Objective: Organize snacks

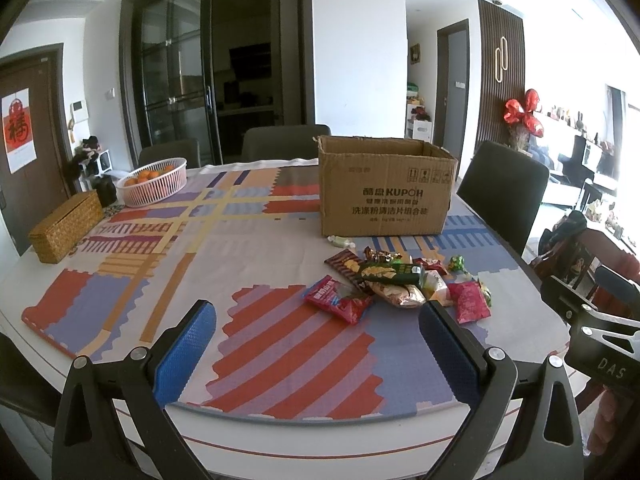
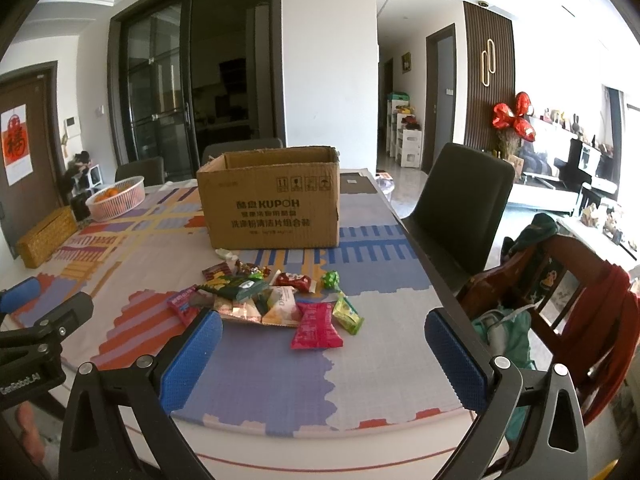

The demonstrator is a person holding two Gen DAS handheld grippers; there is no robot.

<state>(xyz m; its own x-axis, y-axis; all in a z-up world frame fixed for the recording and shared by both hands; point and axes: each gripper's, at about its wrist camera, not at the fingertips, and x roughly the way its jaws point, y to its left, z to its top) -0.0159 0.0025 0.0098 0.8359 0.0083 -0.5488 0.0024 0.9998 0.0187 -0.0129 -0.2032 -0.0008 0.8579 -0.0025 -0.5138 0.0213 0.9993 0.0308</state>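
A pile of snack packets (image 1: 404, 284) lies on the patterned tablecloth, in front of an open cardboard box (image 1: 386, 196). The pile includes a dark green chip box (image 1: 390, 274), a red packet (image 1: 340, 300) and a pink packet (image 1: 468, 302). In the right wrist view the pile (image 2: 276, 300) and the box (image 2: 272, 200) also show, with the pink packet (image 2: 316, 326) nearest. My left gripper (image 1: 316, 320) is open and empty near the table's front edge, left of the pile. My right gripper (image 2: 324, 332) is open and empty, just before the pile.
A white basket of oranges (image 1: 154, 182) and a woven tissue box (image 1: 66, 226) stand at the far left. Dark chairs (image 1: 504, 192) surround the table. A wooden chair draped with clothes (image 2: 560, 300) stands to the right of the table edge.
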